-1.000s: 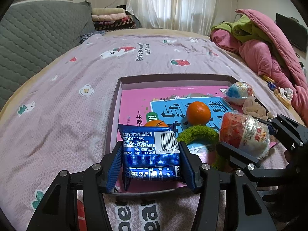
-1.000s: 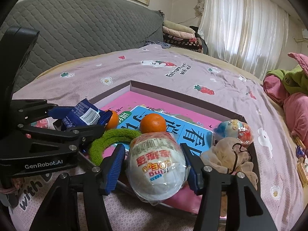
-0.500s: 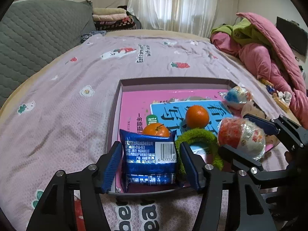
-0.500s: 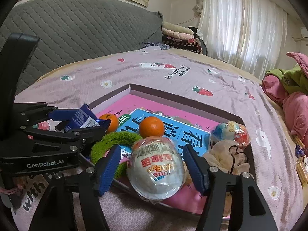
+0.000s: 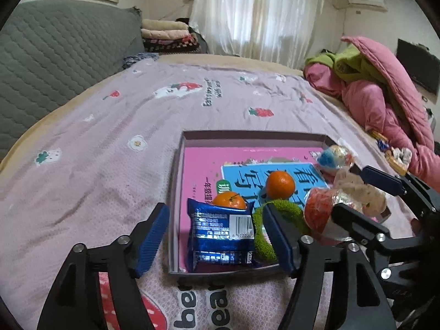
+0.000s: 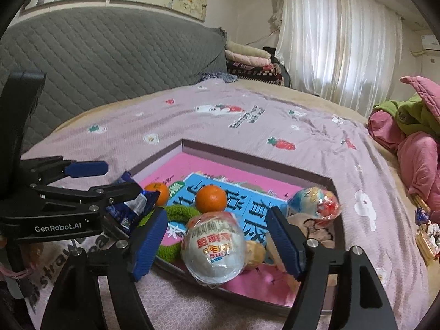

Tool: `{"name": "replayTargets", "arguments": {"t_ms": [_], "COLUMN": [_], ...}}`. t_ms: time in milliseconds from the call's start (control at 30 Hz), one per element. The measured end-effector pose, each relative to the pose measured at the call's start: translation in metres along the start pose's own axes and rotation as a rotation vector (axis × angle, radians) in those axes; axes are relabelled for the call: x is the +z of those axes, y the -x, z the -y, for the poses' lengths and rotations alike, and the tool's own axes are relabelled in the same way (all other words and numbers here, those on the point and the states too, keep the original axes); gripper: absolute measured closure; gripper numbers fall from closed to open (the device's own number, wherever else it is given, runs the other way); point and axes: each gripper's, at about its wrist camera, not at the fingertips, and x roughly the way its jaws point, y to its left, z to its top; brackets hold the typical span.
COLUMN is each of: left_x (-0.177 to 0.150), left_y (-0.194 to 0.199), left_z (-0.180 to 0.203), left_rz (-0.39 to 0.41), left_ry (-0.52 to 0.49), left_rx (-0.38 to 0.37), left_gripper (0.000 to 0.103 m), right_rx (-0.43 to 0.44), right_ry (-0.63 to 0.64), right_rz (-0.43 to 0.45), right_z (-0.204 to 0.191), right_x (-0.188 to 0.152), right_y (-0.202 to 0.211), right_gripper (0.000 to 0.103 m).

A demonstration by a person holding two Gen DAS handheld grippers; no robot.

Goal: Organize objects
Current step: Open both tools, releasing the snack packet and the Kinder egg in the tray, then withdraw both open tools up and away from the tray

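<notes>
Crinkly blue foil packet and round wrapped egg lie, apparently untouched, between wide, just-opening left claw and right claw.

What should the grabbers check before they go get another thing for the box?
1. Blue snack packet let go: ok. It stands in the box, clear of the left gripper, whose fingers have just been opening.
2. Wrapped toy egg let go: ok. It sits inside the box's near edge, and the right gripper has just been opening, with gaps on both sides.
3. Egg steady: cannot tell; it is round.
4. Two oranges, green ring inside the box: ok.
5. Room left in the box: ok, bare pink floor at the back.
</notes>
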Motion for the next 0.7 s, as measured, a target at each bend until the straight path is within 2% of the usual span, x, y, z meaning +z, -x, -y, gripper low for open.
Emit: {"name": "replayTargets", "arguments": {"t_ms": [133,400,600,700], "left_x": [0.001,0.002,0.001,0.0], "left_y": [0.014,0.041,0.06,0.068], "left_z": [-0.001,0.012,0.02,0.024], "left_rz": [0.024,0.071,0.097,0.096], "left_ry": [0.021,-0.034,-0.057,-0.056], "left_rx": [0.011,0.058,0.084,0.077], "left_gripper": [0.026,0.026,0.026,0.026], "right_rx": [-0.02,-0.062,-0.106,-0.129], "right_ry": [-0.014,-0.058,-0.07,-0.077], "right_rz": [0.015,0.042,0.052,0.057], "right_z": [0.002,0.005,0.004,0.004], "right_x": [0.003,0.009,0.012,0.014], "right_y": [0.012,0.034,0.051,0.06], "right_gripper": [0.023,0.021,0.015,0.015]}}
